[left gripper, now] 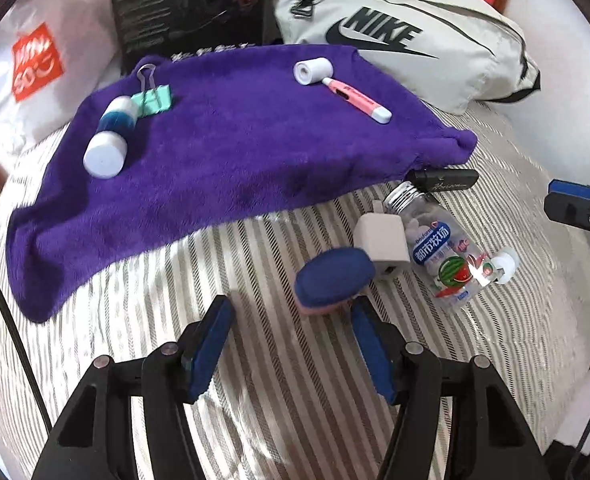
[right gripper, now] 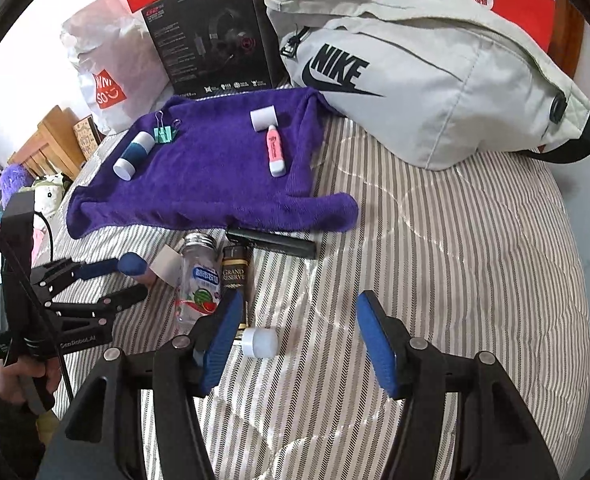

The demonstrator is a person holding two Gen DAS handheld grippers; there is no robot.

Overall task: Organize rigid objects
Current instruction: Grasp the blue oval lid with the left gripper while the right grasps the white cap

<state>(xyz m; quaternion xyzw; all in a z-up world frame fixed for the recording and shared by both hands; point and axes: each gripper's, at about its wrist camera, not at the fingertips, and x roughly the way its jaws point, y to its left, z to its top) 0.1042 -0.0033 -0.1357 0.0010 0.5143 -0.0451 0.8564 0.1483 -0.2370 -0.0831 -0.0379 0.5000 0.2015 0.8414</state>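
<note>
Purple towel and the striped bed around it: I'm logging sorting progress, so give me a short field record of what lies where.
surface: striped bedcover
on purple towel: blue-white bottle, green binder clip, white roll, pink highlighter
off towel: clear candy bottle, white charger, blue pad, black case
left tool: open, empty
right tool: open, empty

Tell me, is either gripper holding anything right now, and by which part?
Nothing is held. The left gripper stands open just short of the blue pad; the right gripper is open over bare striped bedding.

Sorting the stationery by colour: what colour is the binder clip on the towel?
Mint green binder clip, clearest in left wrist view.
</note>
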